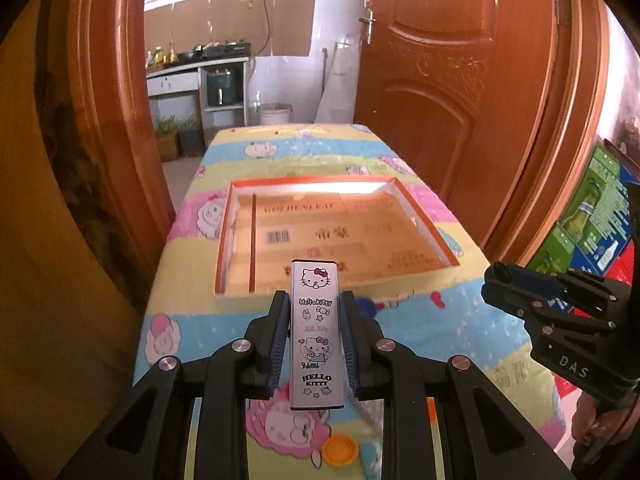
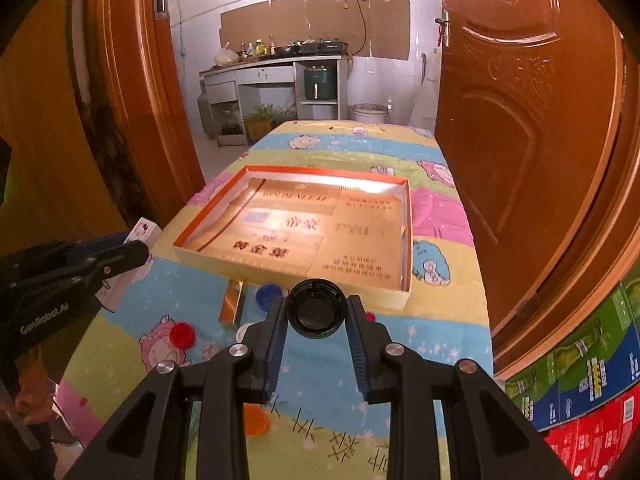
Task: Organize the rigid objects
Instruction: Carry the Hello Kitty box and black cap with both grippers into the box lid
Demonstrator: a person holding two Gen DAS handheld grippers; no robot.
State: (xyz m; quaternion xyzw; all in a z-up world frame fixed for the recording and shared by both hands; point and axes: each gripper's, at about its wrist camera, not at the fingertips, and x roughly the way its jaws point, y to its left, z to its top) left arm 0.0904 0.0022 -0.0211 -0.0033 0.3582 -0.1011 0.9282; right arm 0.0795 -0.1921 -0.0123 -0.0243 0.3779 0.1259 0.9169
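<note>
Your left gripper (image 1: 316, 332) pinches the slim box (image 1: 317, 334); your right gripper (image 2: 316, 318) pinches the black cap (image 2: 316, 314). Both hang above the desk (image 2: 448, 328), short of the tray (image 2: 406, 240). Carry each over the near rim, lower flat, then release.

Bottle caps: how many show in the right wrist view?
4 clear: black cap in the right gripper, blue cap beside the box, red cap left, orange cap lowest; more may hide behind the fingers.
</note>
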